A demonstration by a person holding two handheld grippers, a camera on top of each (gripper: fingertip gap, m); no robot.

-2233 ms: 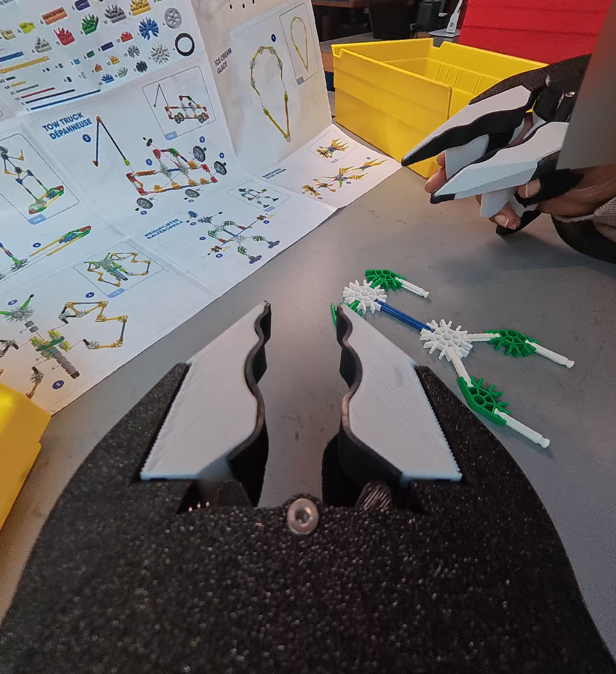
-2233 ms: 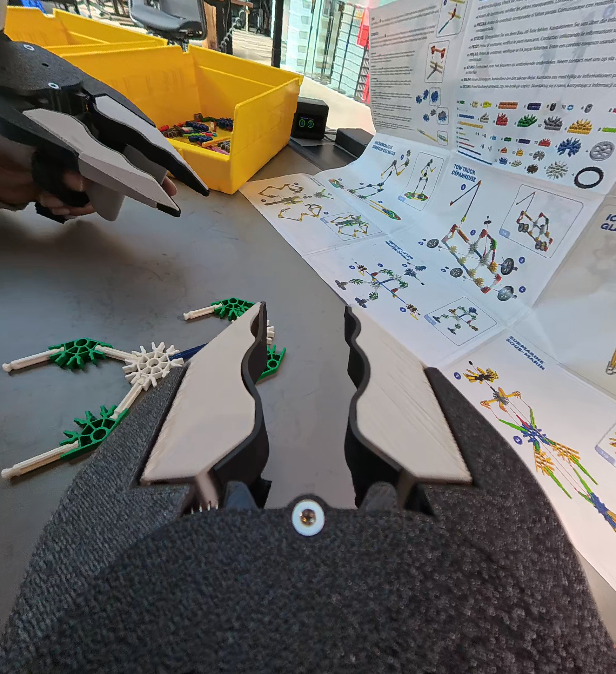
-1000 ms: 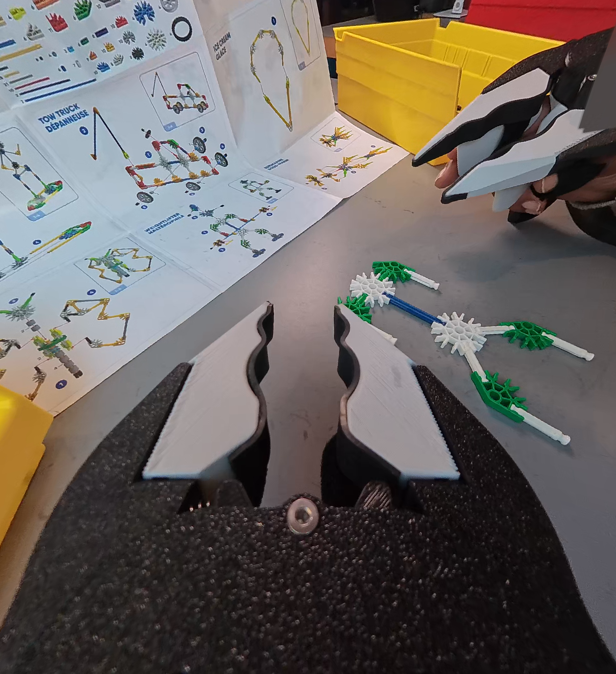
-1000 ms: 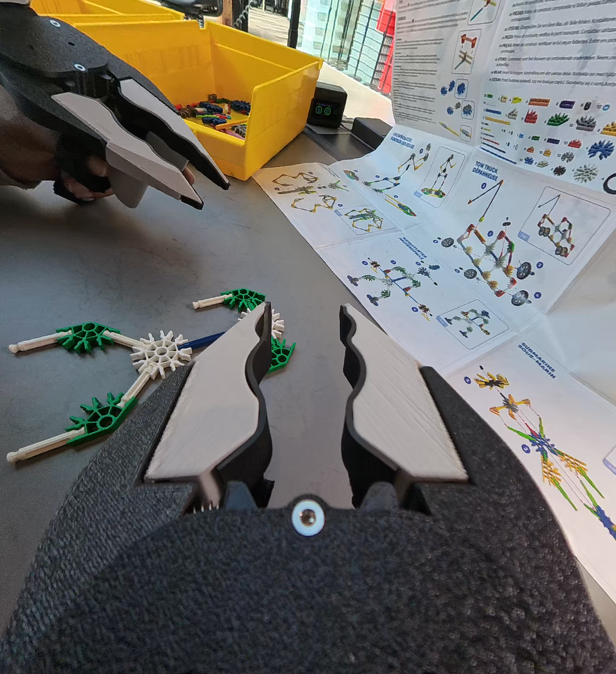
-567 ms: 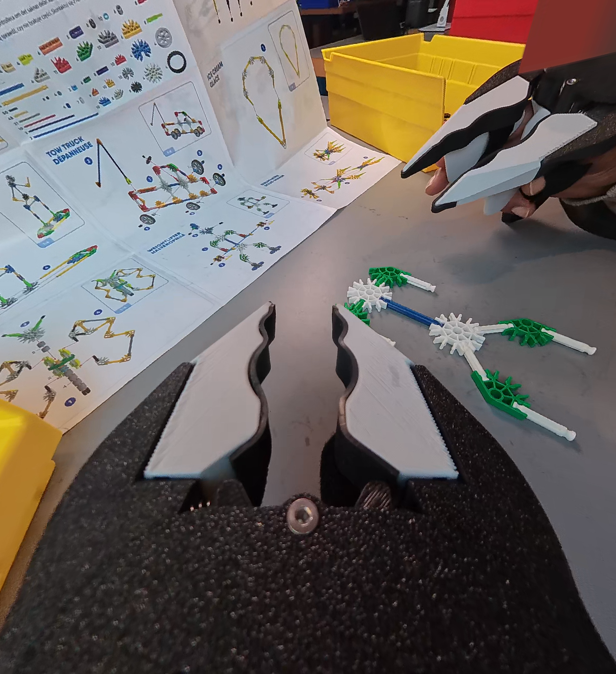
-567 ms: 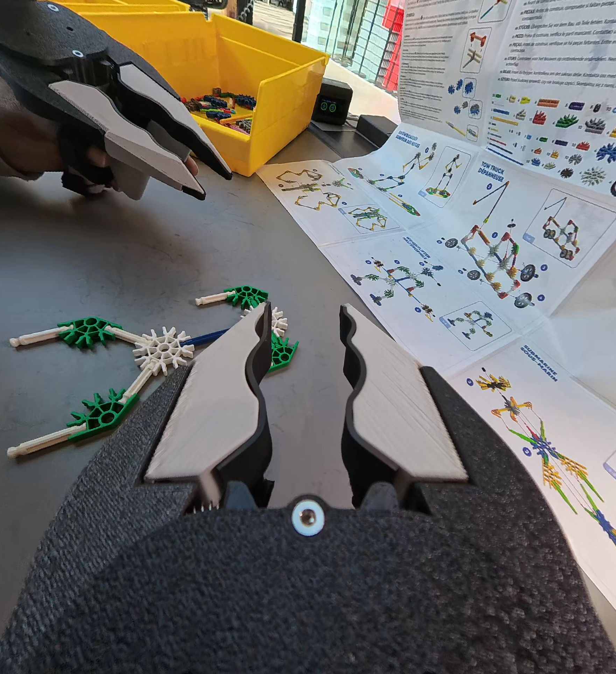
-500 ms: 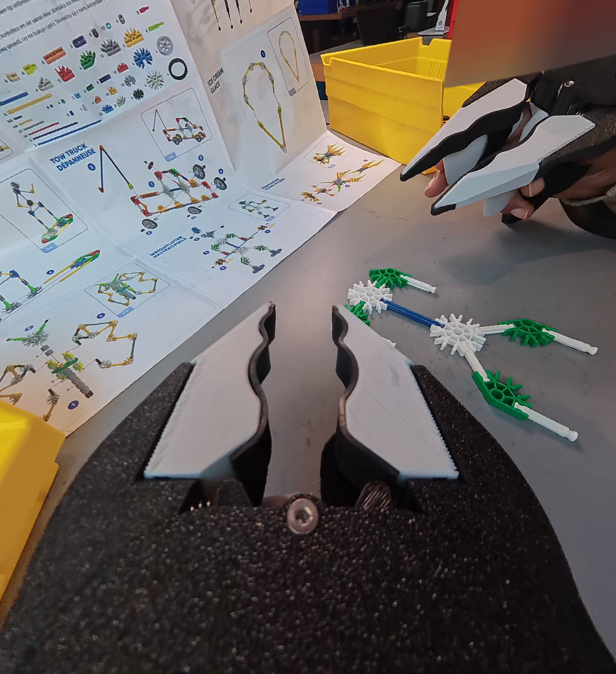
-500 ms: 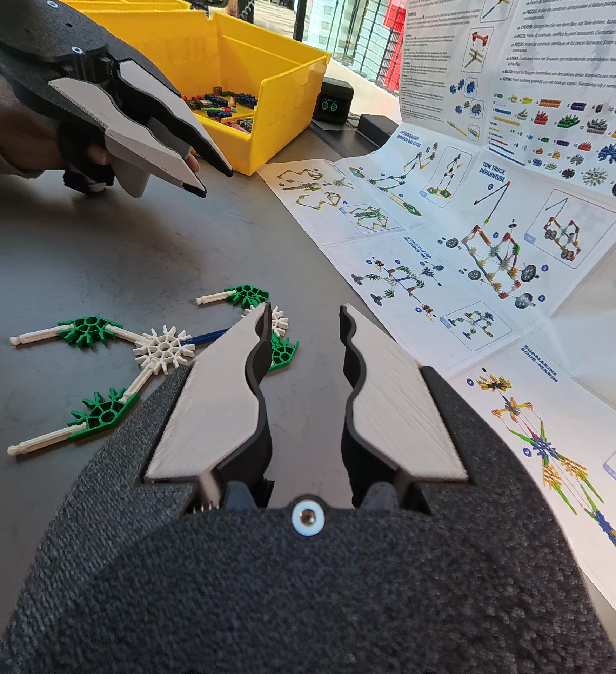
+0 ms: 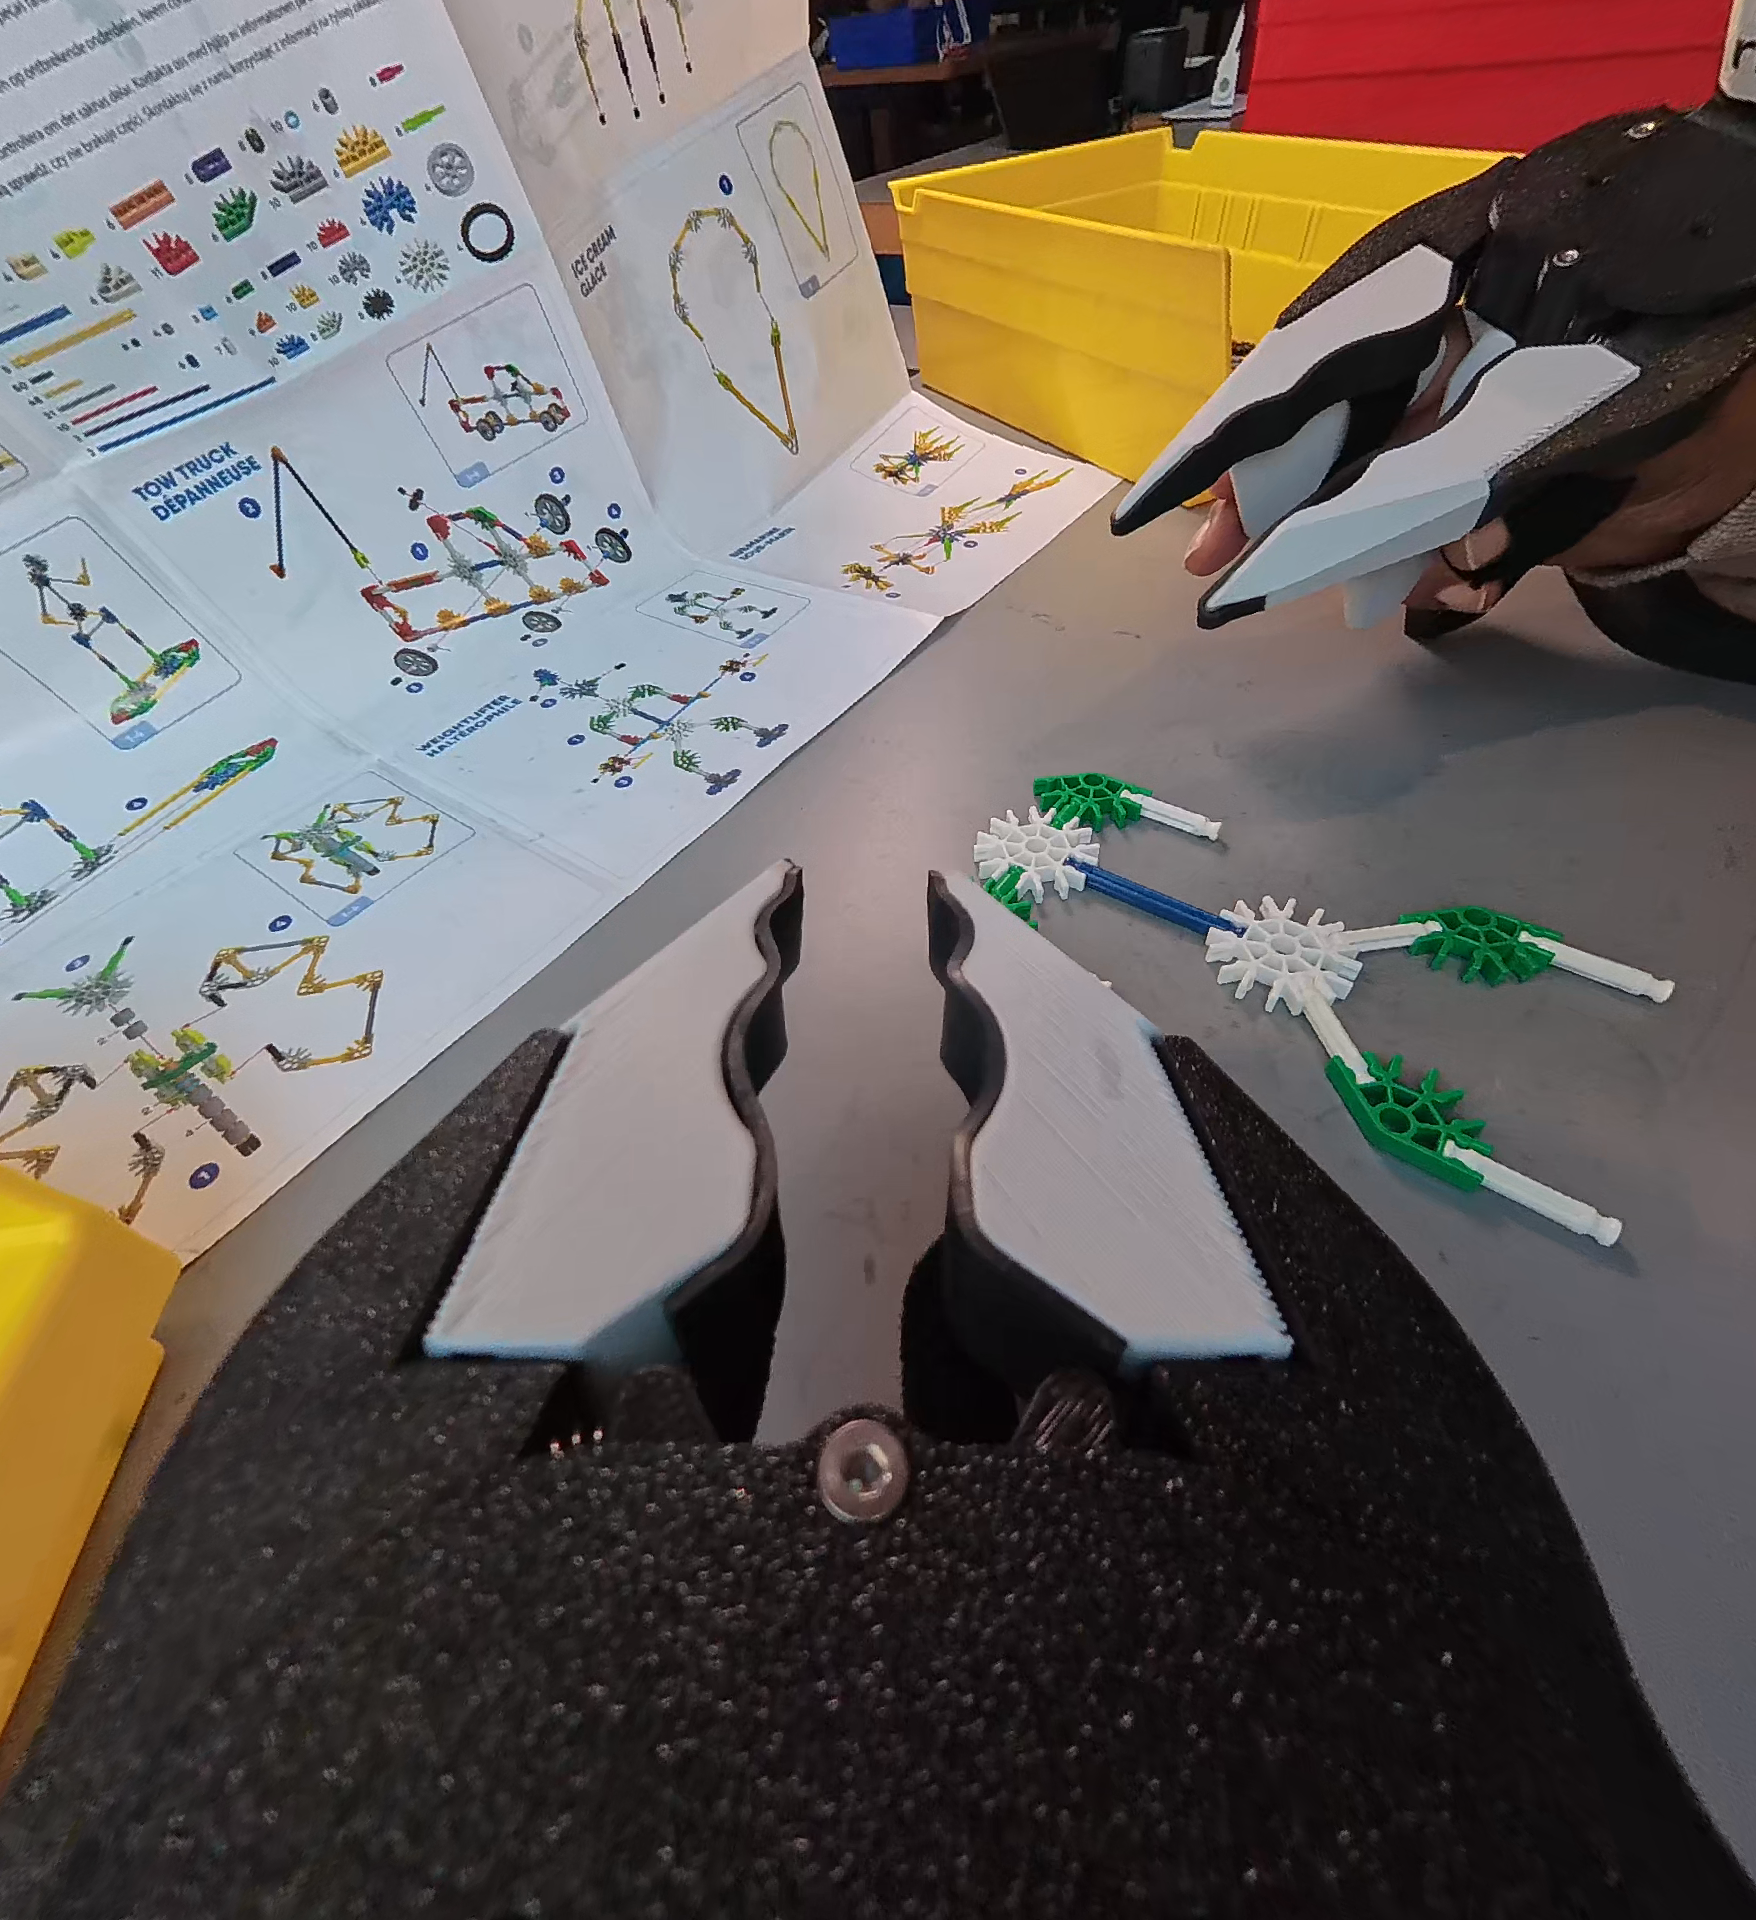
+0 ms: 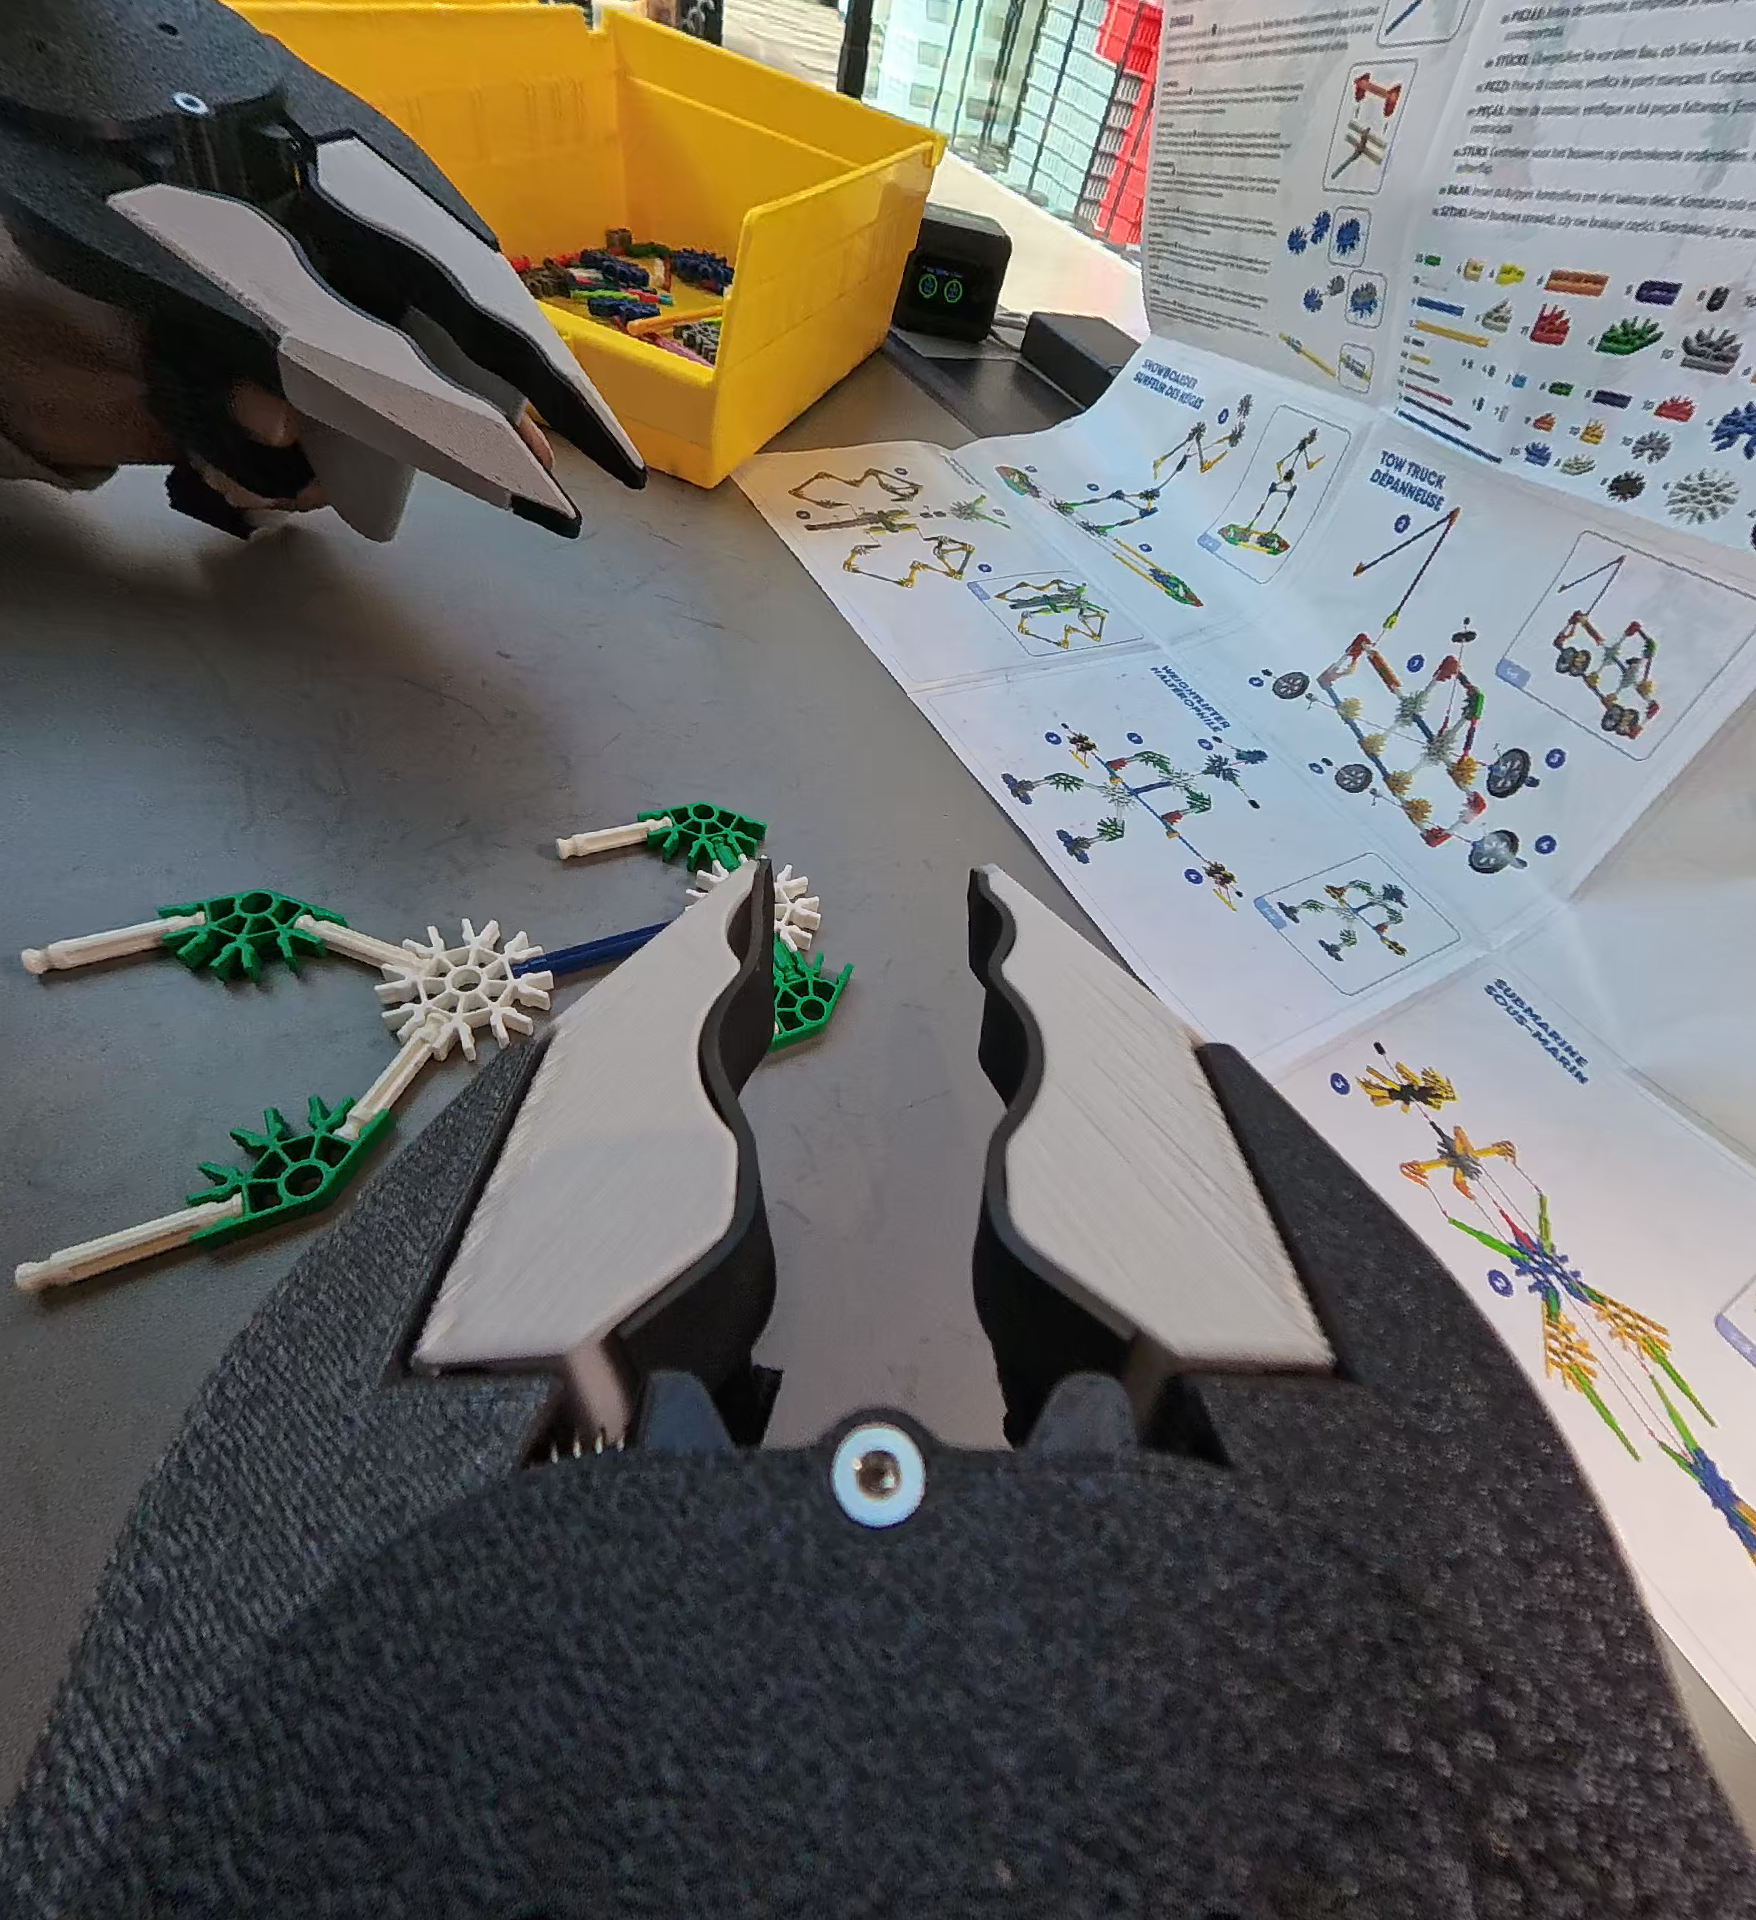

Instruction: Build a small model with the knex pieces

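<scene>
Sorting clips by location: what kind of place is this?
Probably a workshop or lab bench: a grey table with a yellow parts bin, a fold-out instruction sheet and a half-built rod-and-connector toy.

Opposed low wrist views, shared toy assembly [image 9: 1269, 945]

There are 4 green pieces [image 10: 250, 930], 2 white snowflake pieces [image 10: 466, 987], 1 blue stick [image 9: 1154, 899], 2 grippers, 3 yellow bins [image 9: 1071, 281] and 1 big paper sheet [image 9: 354, 582].

The right gripper [image 10: 869, 883] hovers with jaws apart over the grey table [image 10: 334, 707], just beside a toy rod model [image 10: 463, 987].
</scene>
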